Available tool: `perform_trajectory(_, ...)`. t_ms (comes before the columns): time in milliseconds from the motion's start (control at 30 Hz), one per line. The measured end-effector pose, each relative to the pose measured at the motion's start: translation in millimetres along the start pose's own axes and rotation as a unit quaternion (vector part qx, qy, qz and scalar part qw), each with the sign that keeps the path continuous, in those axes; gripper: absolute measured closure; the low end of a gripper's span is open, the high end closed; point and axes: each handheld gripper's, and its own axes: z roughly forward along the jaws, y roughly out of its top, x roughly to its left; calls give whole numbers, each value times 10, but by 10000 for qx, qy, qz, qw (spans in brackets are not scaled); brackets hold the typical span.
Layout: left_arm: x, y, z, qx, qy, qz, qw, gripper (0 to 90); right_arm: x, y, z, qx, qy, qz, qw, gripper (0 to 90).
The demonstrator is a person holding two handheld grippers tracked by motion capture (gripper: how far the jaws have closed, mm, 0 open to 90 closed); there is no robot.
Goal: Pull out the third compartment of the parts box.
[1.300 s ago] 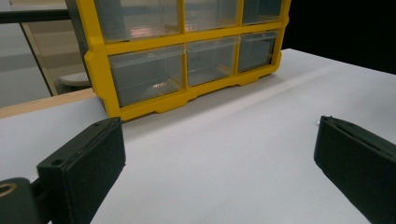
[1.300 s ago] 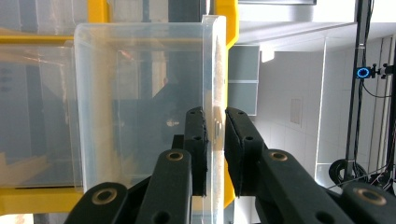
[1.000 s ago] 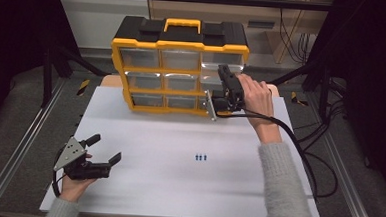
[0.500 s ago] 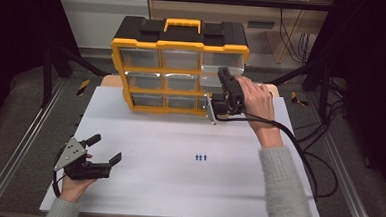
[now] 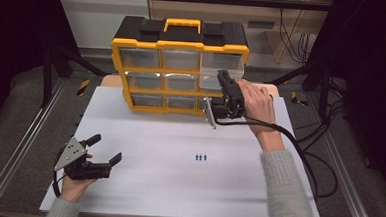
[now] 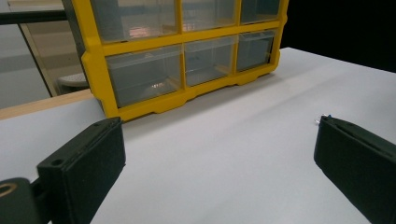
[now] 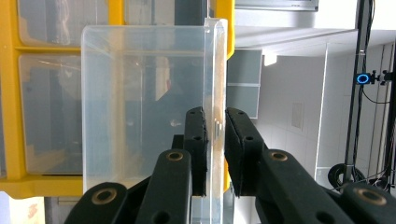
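**Clear plastic drawer pinched by its front wall, partway out of the yellow organizer**

Clear plastic is what the right gripper (image 7: 215, 140) has hold of: in the right gripper view its two black jaws stand almost together, clamped on the thin front wall of a transparent drawer (image 7: 144, 107), one pad inside the wall and one outside. In the high view this gripper (image 5: 221, 90) sits right of centre, at the right-hand column of the yellow organizer (image 5: 178, 70), and the drawer (image 5: 222, 65) stands out from the cabinet face at the top right slot, clearly further forward than its neighbours.

The left gripper (image 5: 101, 156) rests at the lower left of the high view, low over the white surface (image 5: 177, 178), well apart from the organizer. Its own view shows its jaws spread wide with nothing between them, only bare surface and the organizer's lower drawers beyond.

A few small blue items (image 5: 201, 157) lie on the surface just below the centre of the high view, too small to identify; they are near neither gripper.

The step in hand looks like drawing the drawer out of its slot. The next move probably calls for a straight pull along the drawer's runners, toward the bottom of the high view, keeping the pinch firm on the slick wall and the drawer level so it does not bind or tip as it clears the frame. The organizer is light-looking and unheld, so it may slide with the pull; the idle left gripper could brace it.
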Motion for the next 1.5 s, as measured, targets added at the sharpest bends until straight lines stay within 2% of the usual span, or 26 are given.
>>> perform_trajectory(800, -11, 7, 2, -8, -7, 11, 10000, 16, -12, 43, -155, -82, 62, -33, 9999, 795)
perform_trajectory(1300, -13, 12, 0, -14, -6, 20, 10000, 16, -21, 51, -181, -95, 105, -20, 9999, 790)
perform_trajectory(1500, -13, 11, -1, -11, -6, 22, 10000, 16, -29, 55, -181, -58, 150, 71, 9998, 780)
